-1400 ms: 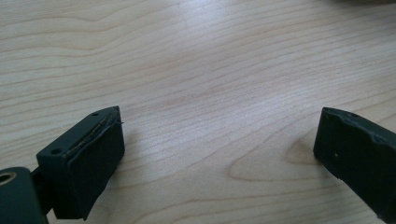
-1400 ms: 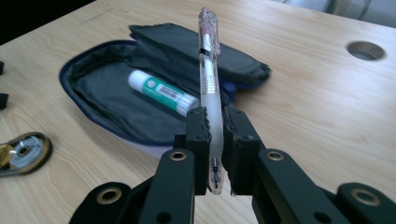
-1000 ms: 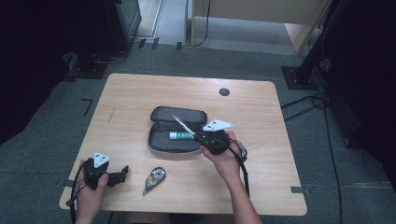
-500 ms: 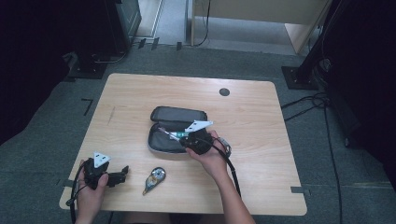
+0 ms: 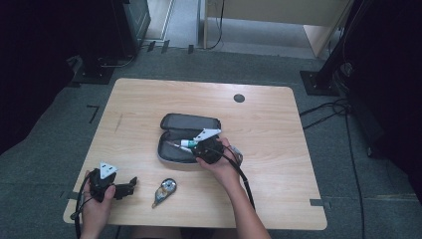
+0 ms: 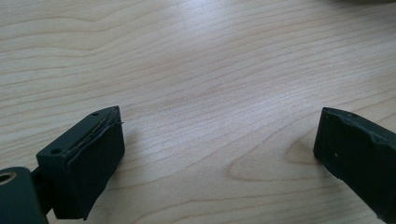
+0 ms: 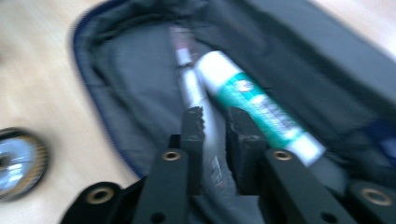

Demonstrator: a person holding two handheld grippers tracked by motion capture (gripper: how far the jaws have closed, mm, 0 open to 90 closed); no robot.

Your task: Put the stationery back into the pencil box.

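Your right claw is down in the open pencil case at the middle of the high view, nose pointing toward the left of the frame. In the right gripper view there's a pen running straight up the picture between the jaws. So the pen's long axis matches the claw's own line, with its far end resting on the case lining.

The jaws have just been opening, and the pen is there in the narrow slot between them. The shot is smeared, so I can't tell you whether the pads are biting or have already let go.

Just right of the pen, a green and white glue stick lies at a slant toward the lower right, close alongside your right-hand jaw. That's what matters here. I'd say you want to spread a touch more and back straight out along the pen. Don't swing sideways or you may nudge the stick.

Your left claw sits at the lower left of the high view, jaws spread wide with nothing but bare table between them. A small tape roller lies just to its right, well below the case. That hand is clearly the nearer one to it, if the roller goes in next.
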